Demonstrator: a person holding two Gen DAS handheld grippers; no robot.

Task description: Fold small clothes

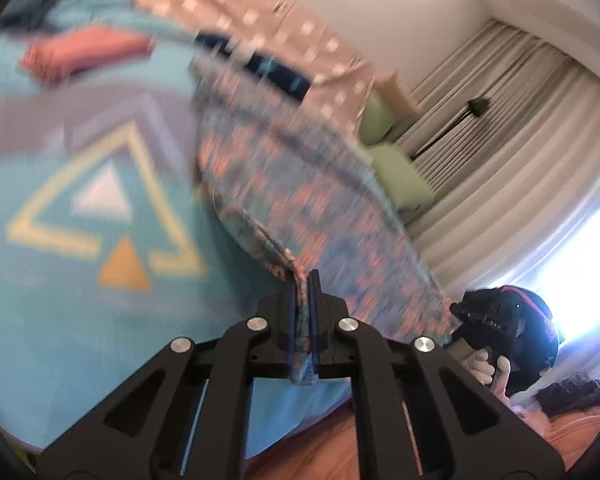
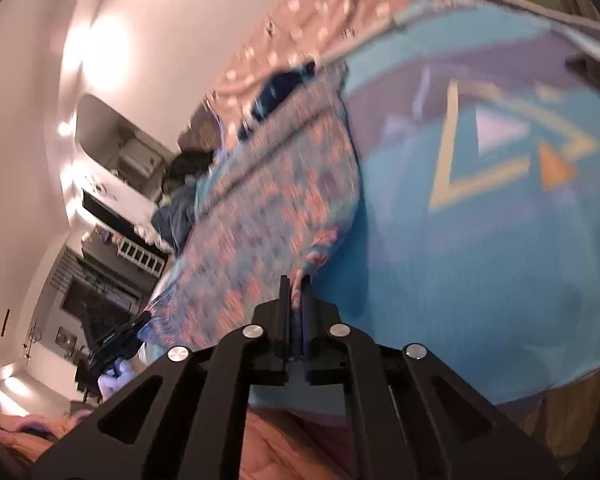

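Grippers, left (image 1: 303, 280) and right (image 2: 296, 282), tilted, pinch patterned garment (image 1: 300, 184).

The turquoise blanket (image 1: 80, 340) with triangle motif forms the support surface; the pink dotted cloth (image 1: 268, 20) lies at its far edge.

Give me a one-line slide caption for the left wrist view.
Left gripper shut on a corner of the blue-and-pink patterned garment, lifted over the turquoise blanket.

Both wrist views look forward, tilted, close over the blue blanket (image 1: 80, 320) (image 2: 480, 280), sharing it.
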